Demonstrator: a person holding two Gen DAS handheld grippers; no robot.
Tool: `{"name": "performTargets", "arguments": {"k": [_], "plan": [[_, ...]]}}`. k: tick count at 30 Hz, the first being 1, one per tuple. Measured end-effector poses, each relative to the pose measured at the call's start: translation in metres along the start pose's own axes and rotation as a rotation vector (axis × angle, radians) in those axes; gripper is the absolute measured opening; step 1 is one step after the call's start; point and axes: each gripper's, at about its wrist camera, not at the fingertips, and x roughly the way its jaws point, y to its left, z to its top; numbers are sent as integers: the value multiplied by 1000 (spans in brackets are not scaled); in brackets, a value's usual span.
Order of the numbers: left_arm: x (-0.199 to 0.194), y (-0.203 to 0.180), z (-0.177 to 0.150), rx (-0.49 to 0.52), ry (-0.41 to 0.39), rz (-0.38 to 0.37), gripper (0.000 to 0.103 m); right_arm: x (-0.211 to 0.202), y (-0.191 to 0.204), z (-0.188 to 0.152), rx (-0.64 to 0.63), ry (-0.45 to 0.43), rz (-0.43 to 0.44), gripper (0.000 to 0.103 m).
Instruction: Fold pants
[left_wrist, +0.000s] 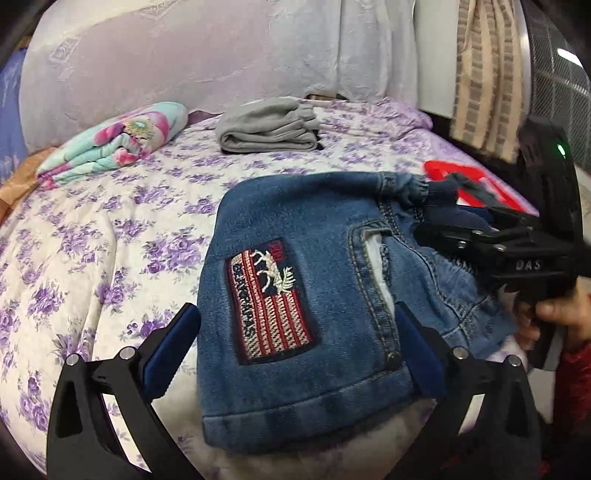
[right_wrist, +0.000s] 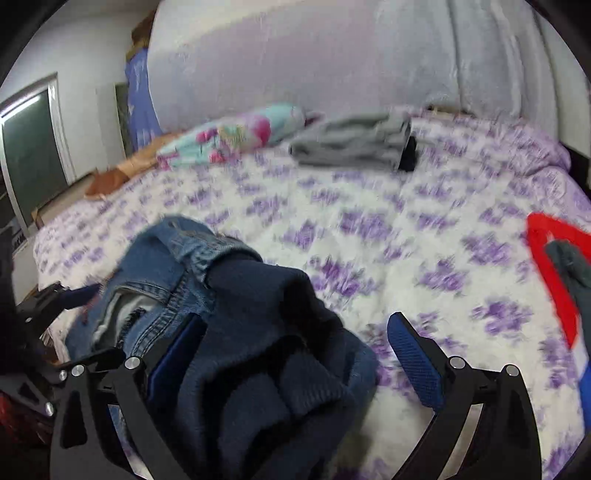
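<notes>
Small blue denim pants (left_wrist: 306, 295) with a flag patch (left_wrist: 271, 301) lie folded on the bed, hem toward the left wrist camera. My left gripper (left_wrist: 295, 354) is open, its blue pads either side of the folded leg. My right gripper (right_wrist: 295, 354) is open around the dark navy ribbed waistband (right_wrist: 280, 354) of the pants (right_wrist: 162, 280); the cloth lies against its left pad. The right gripper also shows in the left wrist view (left_wrist: 480, 243) at the waist end.
The bed has a purple-flowered quilt (left_wrist: 110, 236). A folded grey garment (left_wrist: 269, 127) and a folded floral cloth (left_wrist: 118, 144) lie at the far side. A red item (right_wrist: 554, 273) lies at the right. A large covered headboard (left_wrist: 184, 55) stands behind.
</notes>
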Motion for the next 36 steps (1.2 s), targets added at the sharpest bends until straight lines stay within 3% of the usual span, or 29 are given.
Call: {"name": "performTargets", "arguments": {"k": [3, 6, 8, 9, 13, 15, 19, 21, 25, 30, 36], "plan": [[-11, 22, 3, -62, -7, -89, 99, -25, -7, -9, 30, -11, 71, 99], [11, 50, -1, -204, 120, -288, 99, -17, -44, -23, 259, 112, 294, 99], [18, 56, -3, -239, 147, -337, 99, 2, -77, -43, 545, 229, 500, 100], [19, 57, -2, -244, 154, -351, 99, 5, -85, -46, 614, 232, 545, 100], [24, 52, 4, -227, 196, -345, 99, 13, -83, -37, 668, 293, 632, 100], [25, 49, 6, -207, 214, -343, 99, 25, -68, -32, 600, 362, 587, 100], [28, 60, 6, -217, 231, -384, 99, 28, -51, -24, 536, 372, 527, 100], [30, 66, 3, -253, 228, -409, 99, 26, -49, -24, 517, 329, 526, 94], [29, 64, -2, -289, 203, -392, 99, 6, -27, -28, 359, 172, 399, 75], [20, 60, -3, -319, 147, -401, 98, -16, -3, -39, 148, 6, 267, 73], [7, 58, 13, -306, 84, -347, 87, -5, -18, -23, 213, 22, 324, 72]]}}
